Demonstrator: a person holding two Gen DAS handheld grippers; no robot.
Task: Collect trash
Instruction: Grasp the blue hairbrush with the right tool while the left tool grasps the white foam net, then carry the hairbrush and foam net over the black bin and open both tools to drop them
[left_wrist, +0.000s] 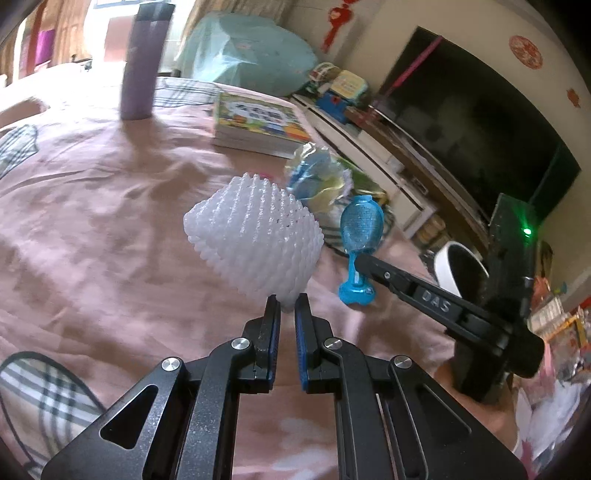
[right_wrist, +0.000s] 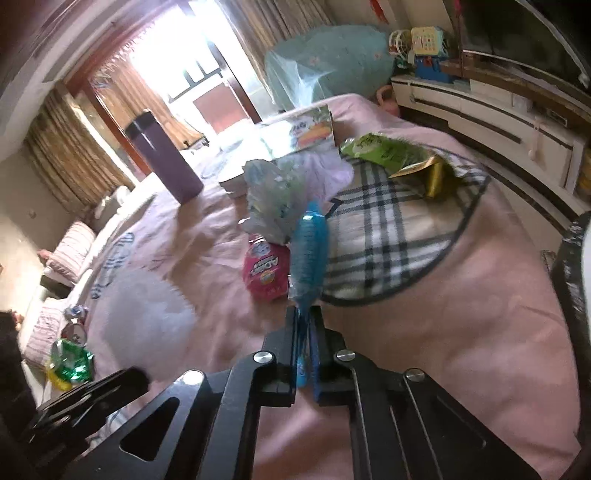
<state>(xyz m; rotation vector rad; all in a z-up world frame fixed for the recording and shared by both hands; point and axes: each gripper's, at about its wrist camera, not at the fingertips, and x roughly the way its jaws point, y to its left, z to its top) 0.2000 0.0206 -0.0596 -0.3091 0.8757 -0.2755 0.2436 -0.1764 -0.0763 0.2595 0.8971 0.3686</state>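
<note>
My left gripper (left_wrist: 287, 301) is shut on the lower edge of a white foam fruit net (left_wrist: 255, 236) and holds it above the pink bedspread (left_wrist: 92, 221). The net shows blurred in the right wrist view (right_wrist: 147, 321). My right gripper (right_wrist: 303, 314) is shut on a flat blue plastic package (right_wrist: 309, 251); in the left wrist view it grips that blue package (left_wrist: 360, 229) near its stem, right of the net. A crumpled clear and blue wrapper (left_wrist: 317, 177) lies behind. A pink snack packet (right_wrist: 266, 273) and a green snack bag (right_wrist: 388, 151) lie on the bed.
A purple tumbler (left_wrist: 142, 62) and a stack of picture books (left_wrist: 258, 125) stand at the far side. A plaid patch (right_wrist: 388, 236) marks the bedspread. A white TV cabinet (right_wrist: 480, 110) and dark TV (left_wrist: 461, 140) line the right. A white-rimmed bin (left_wrist: 458, 269) sits beside the bed.
</note>
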